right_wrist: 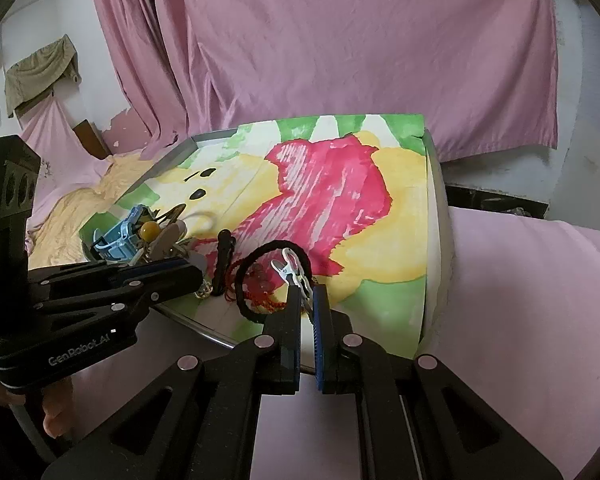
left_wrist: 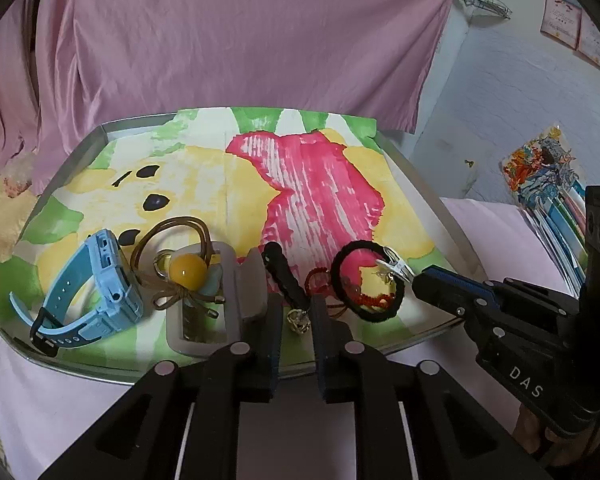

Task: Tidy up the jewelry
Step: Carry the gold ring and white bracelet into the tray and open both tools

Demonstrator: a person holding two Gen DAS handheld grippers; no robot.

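Note:
A metal tray [left_wrist: 414, 168] lined with a painted paper holds the jewelry. At its near left lie a blue watch [left_wrist: 96, 280], a yellow bead on a brown cord [left_wrist: 188, 270] and a grey buckle-like piece [left_wrist: 230, 280]. A black stick-shaped piece [left_wrist: 280, 272] points toward my left gripper [left_wrist: 298, 304]. That gripper hovers at the tray's front edge, its jaws a narrow gap apart over a small gold charm [left_wrist: 299, 320]. A black hair tie [right_wrist: 278, 243] circles a red cord [right_wrist: 260, 300]. My right gripper [right_wrist: 308, 304] is shut on a silver clip [right_wrist: 290, 270] over the hair tie.
Pink sheet covers the bed around the tray, and a pink curtain [left_wrist: 236, 40] hangs behind it. Books [left_wrist: 548, 184] lean against the wall at the right. A hand [right_wrist: 56, 408] holds the left gripper's [right_wrist: 198, 276] handle. The tray's far half holds only the painted paper.

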